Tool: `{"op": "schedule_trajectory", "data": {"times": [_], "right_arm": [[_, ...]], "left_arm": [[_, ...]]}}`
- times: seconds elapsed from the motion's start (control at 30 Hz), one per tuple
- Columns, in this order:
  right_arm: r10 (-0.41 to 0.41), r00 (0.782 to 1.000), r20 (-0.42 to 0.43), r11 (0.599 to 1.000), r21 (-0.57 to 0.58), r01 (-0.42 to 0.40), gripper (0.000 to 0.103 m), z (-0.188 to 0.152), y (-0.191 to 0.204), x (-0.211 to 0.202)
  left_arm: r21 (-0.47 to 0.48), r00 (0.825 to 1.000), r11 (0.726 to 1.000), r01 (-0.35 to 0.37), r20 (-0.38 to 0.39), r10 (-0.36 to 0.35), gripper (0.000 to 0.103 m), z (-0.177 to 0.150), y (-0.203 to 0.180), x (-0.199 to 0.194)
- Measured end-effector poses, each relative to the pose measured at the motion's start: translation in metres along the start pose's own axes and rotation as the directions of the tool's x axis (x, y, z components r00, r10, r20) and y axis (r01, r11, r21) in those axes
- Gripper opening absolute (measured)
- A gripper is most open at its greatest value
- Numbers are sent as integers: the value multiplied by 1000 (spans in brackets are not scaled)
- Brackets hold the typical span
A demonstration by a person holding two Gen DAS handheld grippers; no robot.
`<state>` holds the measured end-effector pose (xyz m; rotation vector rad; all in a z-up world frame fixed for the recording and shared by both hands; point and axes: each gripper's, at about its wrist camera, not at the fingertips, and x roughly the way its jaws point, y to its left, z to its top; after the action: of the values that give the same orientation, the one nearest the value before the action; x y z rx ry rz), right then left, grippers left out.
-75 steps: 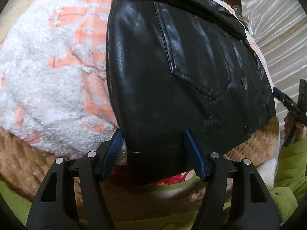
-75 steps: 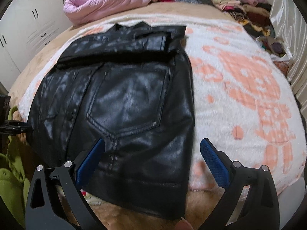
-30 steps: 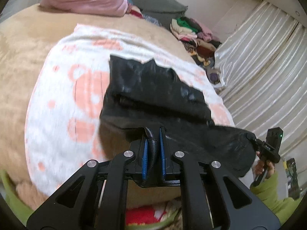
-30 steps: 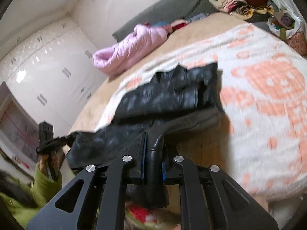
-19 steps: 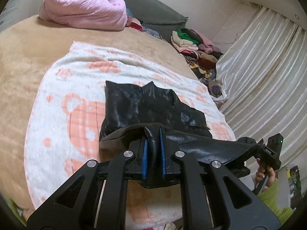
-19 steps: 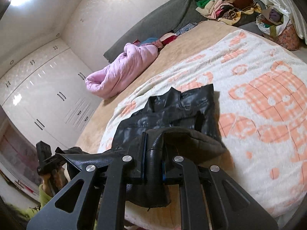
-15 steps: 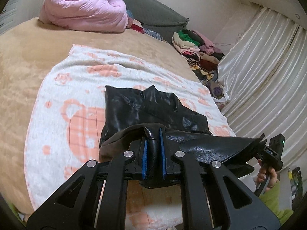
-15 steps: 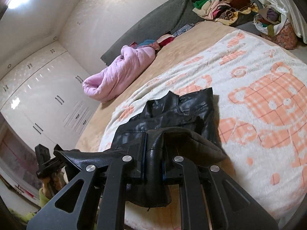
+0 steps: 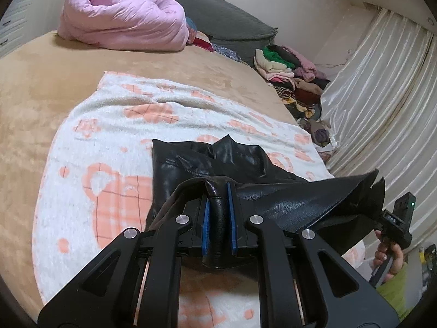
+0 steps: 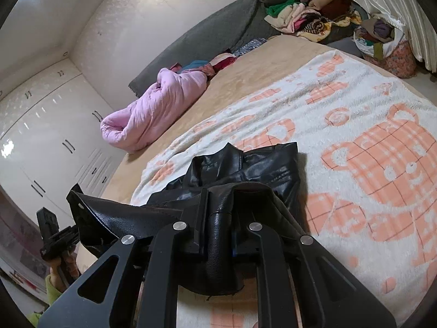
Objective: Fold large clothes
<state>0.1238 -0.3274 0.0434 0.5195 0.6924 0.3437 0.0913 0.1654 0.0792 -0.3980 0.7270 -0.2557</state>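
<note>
Jacket (image 9: pixel 286 205) hem pinched in both tools.

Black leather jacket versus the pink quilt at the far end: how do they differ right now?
The black leather jacket is glossy, part lifted off the bear-print blanket; the pink quilt is matte, puffy, rolled up. The jacket lies near the cameras; the quilt lies by the grey headboard. Both are on the bed.
</note>
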Motion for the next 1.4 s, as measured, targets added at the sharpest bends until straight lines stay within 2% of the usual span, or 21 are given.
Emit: {"op": "schedule_trajectory", "data": {"times": [0.2,0.43,0.83,0.97,1.17,1.23,1.27,1.3,1.33,1.37,1.4], "right_arm": [[-24,1000,-18,999,41,24,13,13,-9,24],[-74,996,-56,994,79,79,16,27,-22,57],[-122,984,-128,982,131,139,17,34,-47,108],[-123,983,-139,978,152,144,21,34,-54,120],[-53,992,-117,983,171,72,45,36,-60,128],[-45,992,-117,983,170,65,46,38,-61,130],[-30,993,-114,984,169,49,53,38,-61,130],[-14,994,-106,985,167,32,67,39,-61,129],[-6,996,-83,986,163,20,75,41,-60,126],[-6,999,-50,989,146,14,89,44,-59,121],[-8,1000,-25,991,130,11,93,47,-58,116]], "left_arm": [[-26,1000,999,-20,-15,19,5,12,8,22],[-37,996,996,-82,-47,80,5,24,22,54],[-20,986,991,-134,-107,131,6,26,35,100],[-25,984,990,-138,-121,134,7,26,40,111],[-47,982,989,-140,-132,132,10,28,45,121],[-53,984,990,-131,-126,123,11,29,45,120],[-55,986,991,-125,-122,118,13,30,44,119],[-57,987,991,-118,-119,110,14,31,43,118],[-63,989,993,-102,-115,94,19,32,43,116],[-68,991,993,-92,-107,85,25,33,43,114],[-75,994,994,-77,-88,70,28,35,42,109]]}}
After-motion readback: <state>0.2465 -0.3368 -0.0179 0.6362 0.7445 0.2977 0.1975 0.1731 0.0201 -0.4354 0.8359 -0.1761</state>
